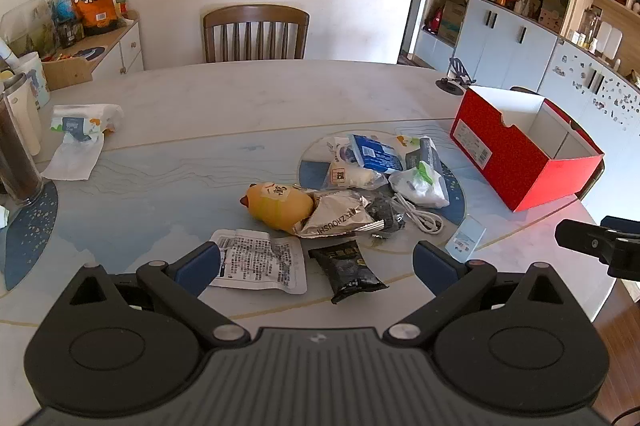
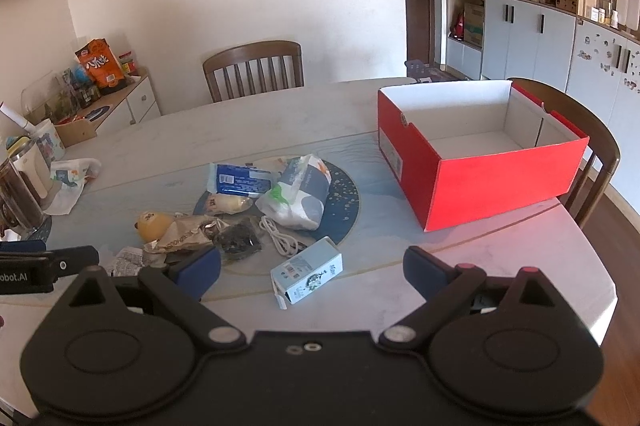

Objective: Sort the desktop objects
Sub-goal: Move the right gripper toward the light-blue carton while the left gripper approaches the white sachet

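1. Mixed clutter, a yellow toy (image 1: 280, 205), a foil packet (image 1: 340, 218) and a white cable (image 1: 420, 216), sits mid-table; the red box (image 2: 480, 178) by the right edge is empty.
2. The left gripper (image 1: 316, 266) and right gripper (image 2: 312, 268) gape wide, holding nothing.
3. Sorting looks unstarted; next, likely close on the small carton (image 2: 308, 272).

At right of the frame, the box (image 2: 496, 182) is red outside, white inside. The toy (image 1: 280, 206) is yellow; beside it lie a silver wrapper (image 1: 340, 218) and a black packet (image 1: 348, 272). The table (image 1: 240, 94) is pale marble with blue mats.
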A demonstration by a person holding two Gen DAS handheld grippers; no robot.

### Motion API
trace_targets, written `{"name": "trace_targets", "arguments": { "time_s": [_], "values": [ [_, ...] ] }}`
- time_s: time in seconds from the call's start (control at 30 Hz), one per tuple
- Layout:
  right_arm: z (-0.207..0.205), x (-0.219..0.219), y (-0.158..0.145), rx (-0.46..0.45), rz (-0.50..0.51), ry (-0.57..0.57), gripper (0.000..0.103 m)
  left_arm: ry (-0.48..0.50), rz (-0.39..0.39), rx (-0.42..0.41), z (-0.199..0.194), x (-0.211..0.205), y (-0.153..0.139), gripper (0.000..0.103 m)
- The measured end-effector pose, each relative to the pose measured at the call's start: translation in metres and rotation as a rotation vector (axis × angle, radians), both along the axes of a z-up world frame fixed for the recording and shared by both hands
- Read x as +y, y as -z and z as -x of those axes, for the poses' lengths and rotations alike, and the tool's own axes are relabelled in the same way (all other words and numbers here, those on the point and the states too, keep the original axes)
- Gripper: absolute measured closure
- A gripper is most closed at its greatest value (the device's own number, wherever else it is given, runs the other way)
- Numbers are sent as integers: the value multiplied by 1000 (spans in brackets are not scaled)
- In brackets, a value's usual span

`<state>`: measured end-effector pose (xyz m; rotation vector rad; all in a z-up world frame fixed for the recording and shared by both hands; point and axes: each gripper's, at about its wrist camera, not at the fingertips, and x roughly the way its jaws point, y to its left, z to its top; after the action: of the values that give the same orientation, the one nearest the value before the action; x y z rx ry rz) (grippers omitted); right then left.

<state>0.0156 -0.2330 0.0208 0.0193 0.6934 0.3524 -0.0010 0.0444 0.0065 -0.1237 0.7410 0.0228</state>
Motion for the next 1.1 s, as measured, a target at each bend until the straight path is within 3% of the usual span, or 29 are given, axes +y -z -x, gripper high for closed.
{"name": "trace_targets", "arguments": {
  "time_s": [0.37, 0.67, 0.83, 1.1],
  "values": [
    [-9, 15, 6, 16, 8, 7, 5, 6, -10, 3, -7, 14, 10, 0],
    [-26, 27, 26, 42, 39, 39, 6, 18, -48, 17, -24, 35, 39, 0],
    [-40, 33, 37, 57, 41, 55, 6, 92, -93, -2, -38, 41, 57, 0],
    [-57, 45, 53, 104, 63, 79, 6, 302, -126, -10, -52, 56, 77, 0]
  ]
}}
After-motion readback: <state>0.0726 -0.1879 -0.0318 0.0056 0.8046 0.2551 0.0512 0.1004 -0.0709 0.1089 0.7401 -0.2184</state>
